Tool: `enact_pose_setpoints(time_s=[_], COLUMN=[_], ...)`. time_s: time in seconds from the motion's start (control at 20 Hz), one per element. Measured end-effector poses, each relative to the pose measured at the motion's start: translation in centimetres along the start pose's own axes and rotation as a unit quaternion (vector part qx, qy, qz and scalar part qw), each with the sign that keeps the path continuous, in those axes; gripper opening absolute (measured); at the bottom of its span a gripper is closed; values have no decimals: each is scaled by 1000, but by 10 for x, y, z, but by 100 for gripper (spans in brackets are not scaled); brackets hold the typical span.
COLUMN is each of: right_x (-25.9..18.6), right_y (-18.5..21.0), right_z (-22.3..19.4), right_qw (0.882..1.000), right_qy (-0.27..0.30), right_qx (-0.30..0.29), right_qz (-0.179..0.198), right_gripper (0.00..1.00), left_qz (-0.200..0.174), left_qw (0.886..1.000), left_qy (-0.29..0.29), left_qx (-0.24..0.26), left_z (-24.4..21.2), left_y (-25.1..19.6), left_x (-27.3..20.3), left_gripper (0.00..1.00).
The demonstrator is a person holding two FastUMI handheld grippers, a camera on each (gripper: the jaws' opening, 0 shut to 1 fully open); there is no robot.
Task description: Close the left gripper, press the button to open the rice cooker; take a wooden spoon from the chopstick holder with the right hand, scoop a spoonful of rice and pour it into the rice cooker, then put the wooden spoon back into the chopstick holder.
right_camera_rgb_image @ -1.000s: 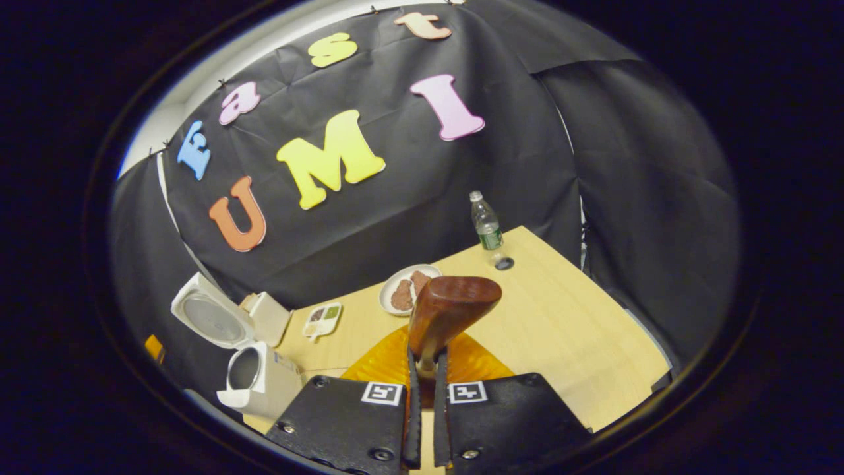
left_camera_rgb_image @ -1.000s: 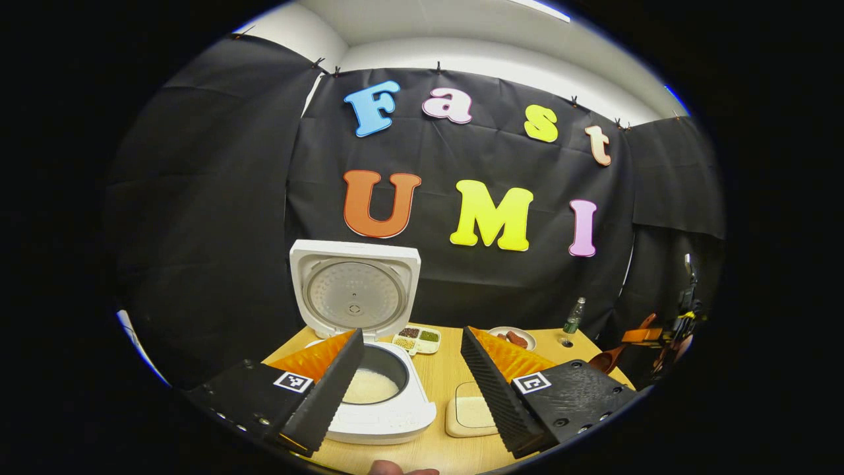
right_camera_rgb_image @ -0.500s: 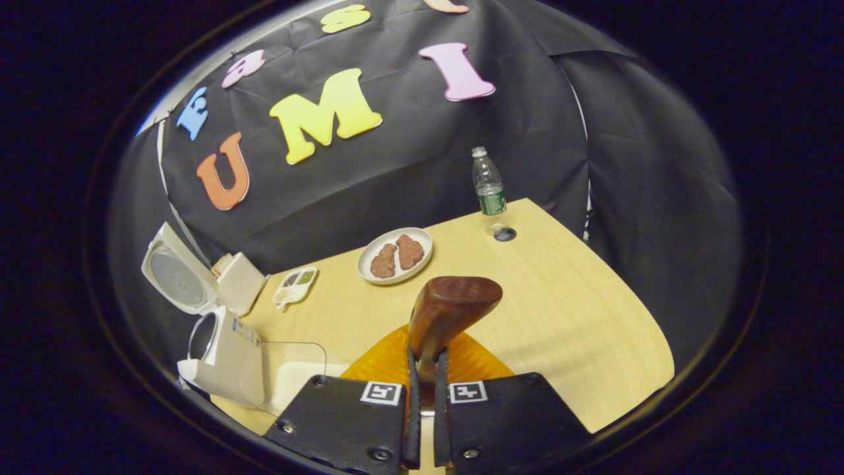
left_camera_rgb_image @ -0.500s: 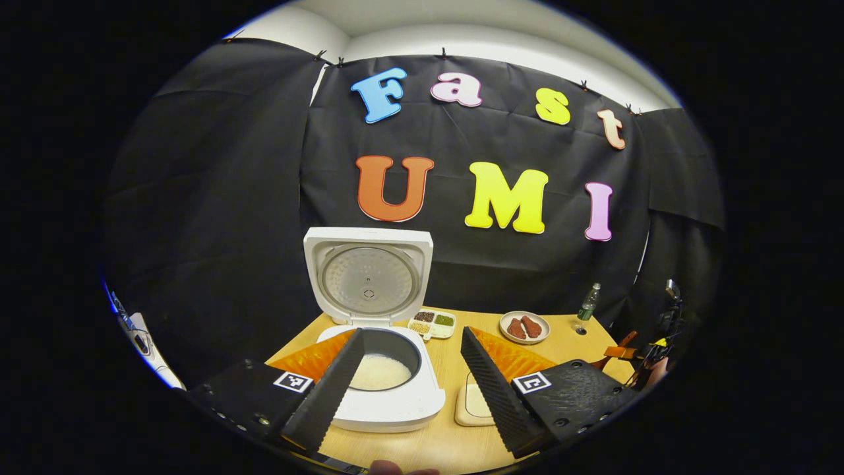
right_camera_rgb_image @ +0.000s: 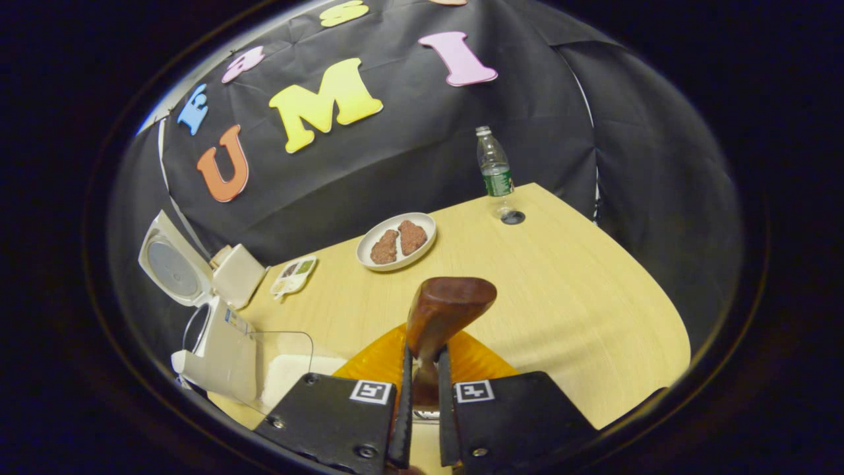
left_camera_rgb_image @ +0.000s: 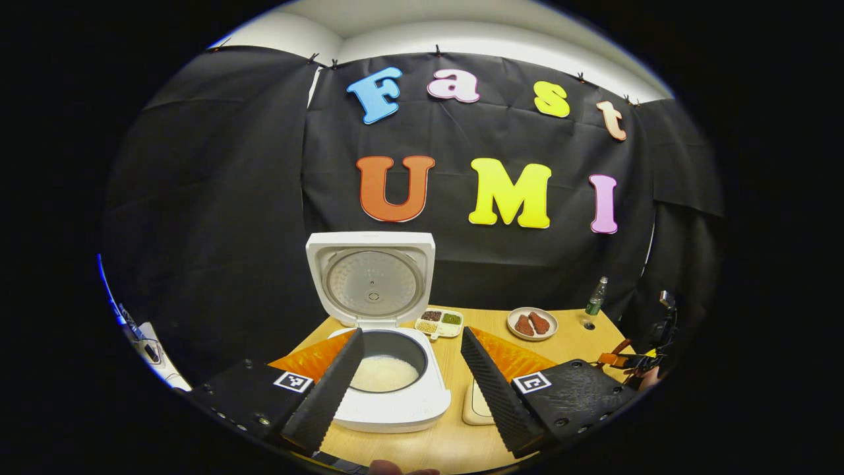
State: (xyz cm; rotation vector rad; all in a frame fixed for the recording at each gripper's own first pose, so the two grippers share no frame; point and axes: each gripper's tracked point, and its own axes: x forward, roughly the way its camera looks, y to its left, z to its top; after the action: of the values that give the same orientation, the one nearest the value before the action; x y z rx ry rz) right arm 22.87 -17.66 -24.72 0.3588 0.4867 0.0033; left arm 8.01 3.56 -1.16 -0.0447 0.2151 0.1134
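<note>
Black cloth walls stood behind a light wooden table (right_camera_rgb_image: 567,290) in the booth. On the table, the white rice cooker (left_camera_rgb_image: 389,389) sat with its square lid (left_camera_rgb_image: 371,277) raised upright, and pale rice (left_camera_rgb_image: 384,374) lay in its dark inner pot. Just right of the cooker, a shallow cream tray (left_camera_rgb_image: 476,406) with more rice rested on the wood, partly hidden by a finger. Behind the cooker stood a small divided dish of grains (left_camera_rgb_image: 440,322), and further right a round white plate with two brown pieces of food (left_camera_rgb_image: 532,323). A clear plastic bottle with a green label (right_camera_rgb_image: 494,165) stood near the far edge of the table.

The left gripper (left_camera_rgb_image: 412,376) hovered in front of the cooker with its jaws spread wide apart, holding nothing. The right gripper (right_camera_rgb_image: 421,409) had its jaws clenched on the handle of the dark brown wooden spoon (right_camera_rgb_image: 445,310), and the bowl of the spoon pointed forward above the table, well apart from the cooker. In the right gripper view the cooker appeared at the left edge, beside a clear container (right_camera_rgb_image: 283,369) of rice
</note>
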Motion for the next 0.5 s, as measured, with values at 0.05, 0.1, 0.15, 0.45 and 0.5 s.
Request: enact_pose_setpoints(time_s=[0.05,0.1,0.15,0.45,0.5], right_x=[-2,-4,-8,-53,-63], right_y=[2,1,-2,-11,-13], right_z=[0,3,6,47,59], right_qw=[1000,1000,1000,998,998], right_qy=[0,0,-2,-46,-59], right_qx=[1,2,1,2,2], right_qz=[2,0,-8,-31,-35], right_gripper=[25,39,52,81,82], left_qz=[-2,-4,-6,-34,-39], left_qw=[1000,1000,1000,999,998], left_qy=[-1,-5,-9,-39,-46], left_qx=[0,0,2,11,12], left_z=[1,2,5,27,33], left_y=[-1,0,0,3,3], left_x=[0,1,1,7,8], left_gripper=[95,95,95,95,95])
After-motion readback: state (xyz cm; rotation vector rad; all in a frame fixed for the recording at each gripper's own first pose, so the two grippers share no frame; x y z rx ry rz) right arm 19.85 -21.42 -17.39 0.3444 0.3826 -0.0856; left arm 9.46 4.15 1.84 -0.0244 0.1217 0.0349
